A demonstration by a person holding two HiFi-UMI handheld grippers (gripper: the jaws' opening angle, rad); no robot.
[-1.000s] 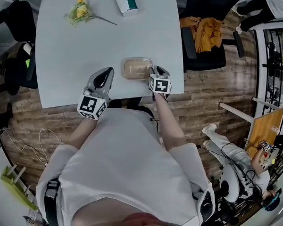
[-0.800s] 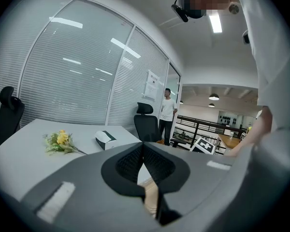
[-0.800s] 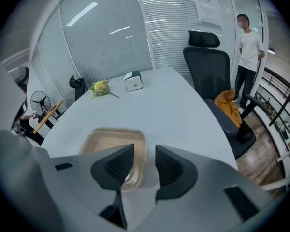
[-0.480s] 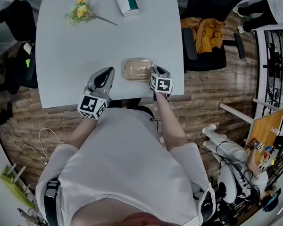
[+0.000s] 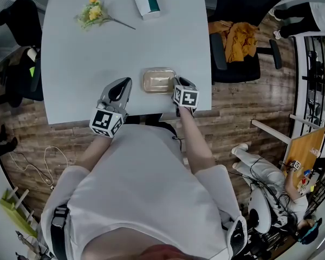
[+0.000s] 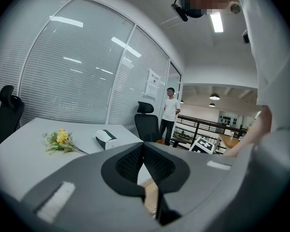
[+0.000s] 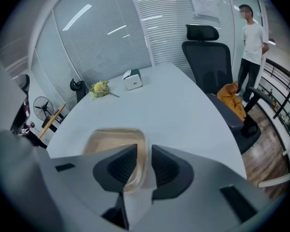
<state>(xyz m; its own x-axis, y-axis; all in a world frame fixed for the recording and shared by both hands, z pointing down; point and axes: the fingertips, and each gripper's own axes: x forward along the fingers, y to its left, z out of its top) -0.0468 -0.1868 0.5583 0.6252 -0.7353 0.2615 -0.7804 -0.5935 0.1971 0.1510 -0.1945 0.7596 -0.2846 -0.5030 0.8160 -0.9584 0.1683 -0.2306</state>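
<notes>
Clear container (image 5: 158, 80), at table (image 5: 97, 47) edge, 6 o'clock. R gripper (image 7: 144, 152) at its 3 o'clock: jaws slightly apart astride the rim. L gripper (image 5: 123, 84) at 9 o'clock: jaws together, empty. We'd seat deeper and close squarely; the thin wall probably flexes.

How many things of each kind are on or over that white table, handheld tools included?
2 grippers: left gripper, right gripper
1 clear plastic container
1 yellow flower bunch
1 tissue box
Total: 5
</notes>
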